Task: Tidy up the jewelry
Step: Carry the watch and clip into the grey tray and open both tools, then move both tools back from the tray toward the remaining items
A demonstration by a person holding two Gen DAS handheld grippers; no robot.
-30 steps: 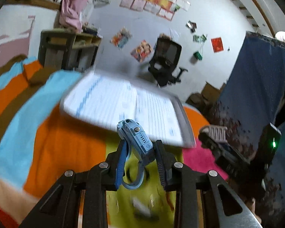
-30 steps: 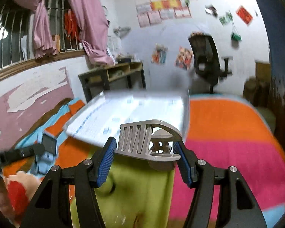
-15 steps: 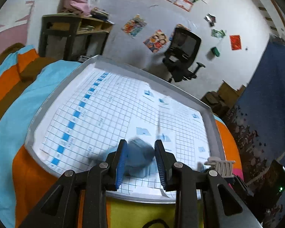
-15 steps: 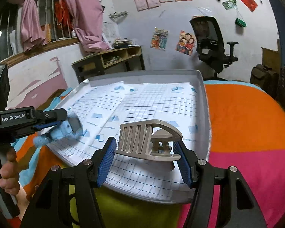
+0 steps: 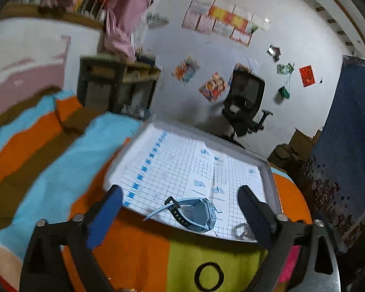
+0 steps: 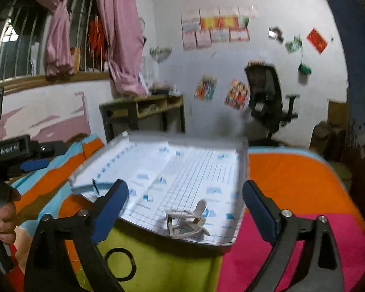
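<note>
- Blue plastic is lying free now: the watch [image 5: 194, 213], which was pinched in the left tongs [image 5: 180, 209] a moment ago, is resting on the tray [image 5: 271, 182] near its front edge, one strap end sticking out over that edge.
- The left tongs are standing wide apart and holding nothing, their pads either side of the watch and clear of it.
- The hair clip [image 6: 188, 220], pale and toothed, was gripped in the right tongs [image 6: 185, 209] a second ago; it is now sitting on the tray towards the front right corner.
- The right tongs are likewise spread apart and empty, hanging just in front of the tray's front edge.
- Both pieces are being let go at the same moment, so I judge this drop as done; the tongs are likely backing away for whatever is left, though no other jewelry is showing clearly.
- The tray is lined with white gridded paper and is lying on a bed [image 6: 292, 177] with a cover in orange, pink, lime and light blue bands.
- In the right view a hand [image 6: 4, 216] is gripping the left tool's handle at the left edge.
- Behind, a black office chair [image 5: 245, 102], a wooden shelf unit [image 5: 114, 82], a pink curtain [image 6: 119, 31] and posters on a white wall are filling the room.
</note>
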